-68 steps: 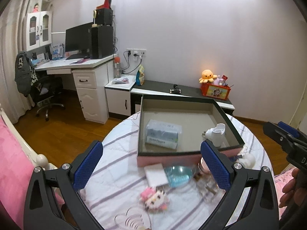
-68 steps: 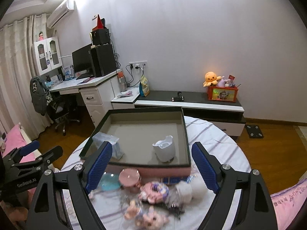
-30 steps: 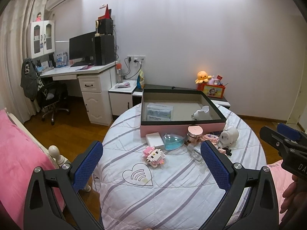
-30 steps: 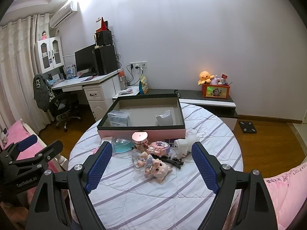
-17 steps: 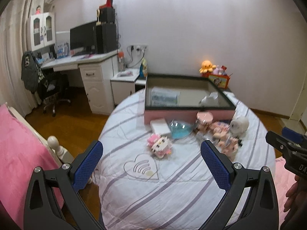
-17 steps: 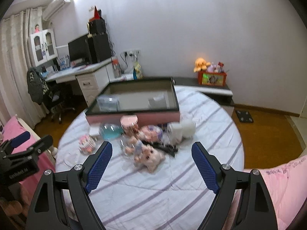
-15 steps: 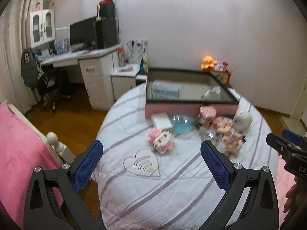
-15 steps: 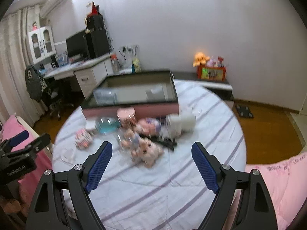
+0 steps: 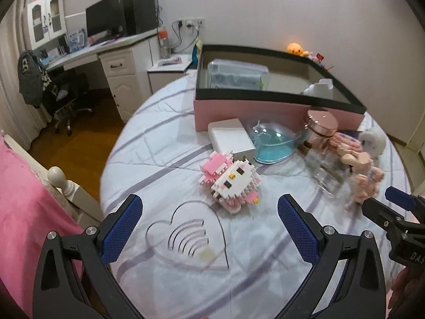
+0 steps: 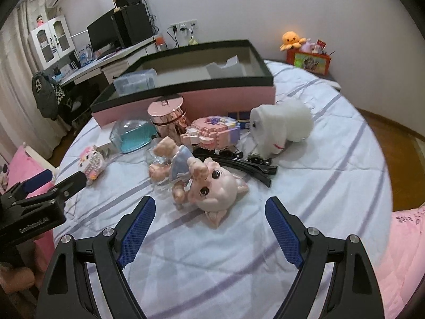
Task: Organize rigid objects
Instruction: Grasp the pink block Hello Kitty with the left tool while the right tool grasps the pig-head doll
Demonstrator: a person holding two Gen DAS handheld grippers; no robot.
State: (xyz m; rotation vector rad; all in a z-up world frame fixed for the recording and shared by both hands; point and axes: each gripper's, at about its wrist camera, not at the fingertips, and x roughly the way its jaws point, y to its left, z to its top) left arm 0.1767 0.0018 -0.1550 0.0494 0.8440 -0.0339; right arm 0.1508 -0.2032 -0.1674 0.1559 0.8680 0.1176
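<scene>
Two fisheye views from the grippers look steeply down across a round bed (image 9: 164, 143) toward the far wall — left view close over a block kitten (image 9: 231, 183), right over a pig doll (image 10: 202, 180). Both share the pink box (image 10: 191, 98).

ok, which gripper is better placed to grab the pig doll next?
Right. The pig doll lies just ahead of the open right gripper; the left gripper faces the block cat instead.

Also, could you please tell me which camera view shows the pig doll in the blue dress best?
The right wrist view shows the pig doll best: it lies on its side, whole and fairly sharp, just ahead of the open right gripper. In the left wrist view the same doll is a small blurred pink shape near the right edge, partly behind a clear bottle.
</scene>
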